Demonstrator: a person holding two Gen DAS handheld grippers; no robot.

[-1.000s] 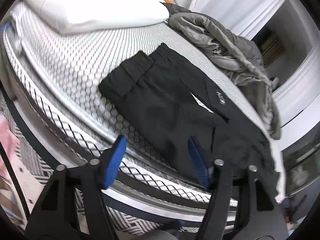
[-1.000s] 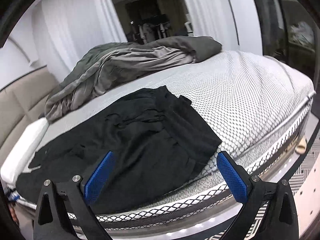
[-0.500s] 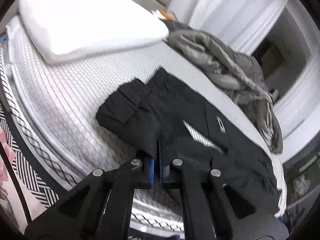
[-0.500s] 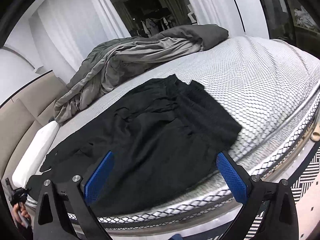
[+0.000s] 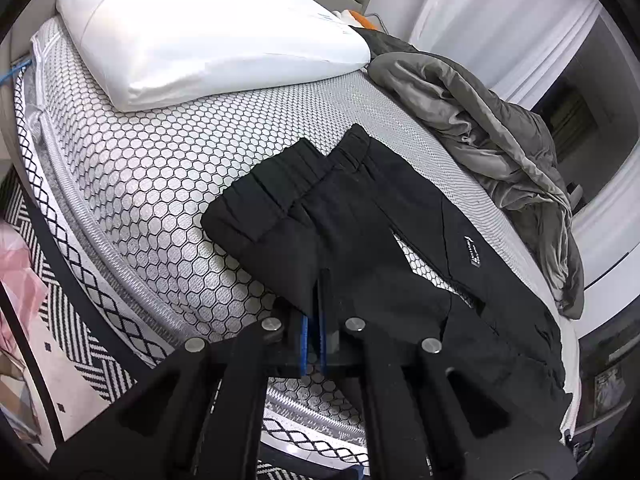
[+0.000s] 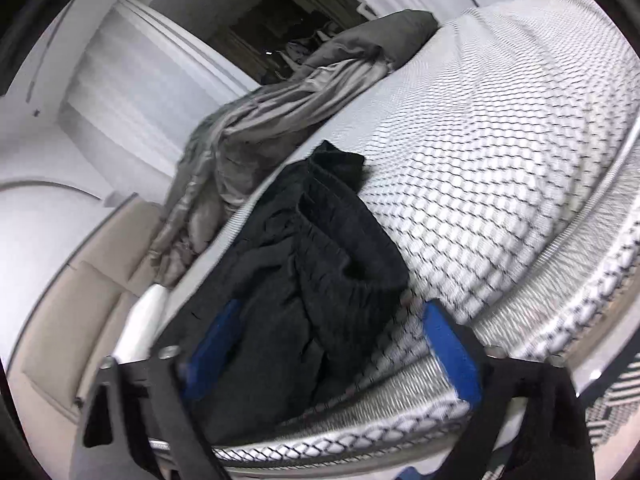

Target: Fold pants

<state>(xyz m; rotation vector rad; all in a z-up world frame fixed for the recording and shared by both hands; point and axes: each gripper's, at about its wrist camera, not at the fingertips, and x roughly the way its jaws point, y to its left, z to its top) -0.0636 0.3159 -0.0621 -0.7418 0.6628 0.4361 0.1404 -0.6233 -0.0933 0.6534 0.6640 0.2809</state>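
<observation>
The left hand-held gripper [image 5: 314,316] has snapped shut on the near edge of the black pants [image 5: 360,232], which lie on the bed [image 5: 152,168]. The right hand-held gripper [image 6: 332,344] has just been closing a little around the pants' other end but grips nothing yet. No containers are here.

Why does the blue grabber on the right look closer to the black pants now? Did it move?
Yes. The right gripper dropped toward the pants on the bed, jaws just closing.
</observation>
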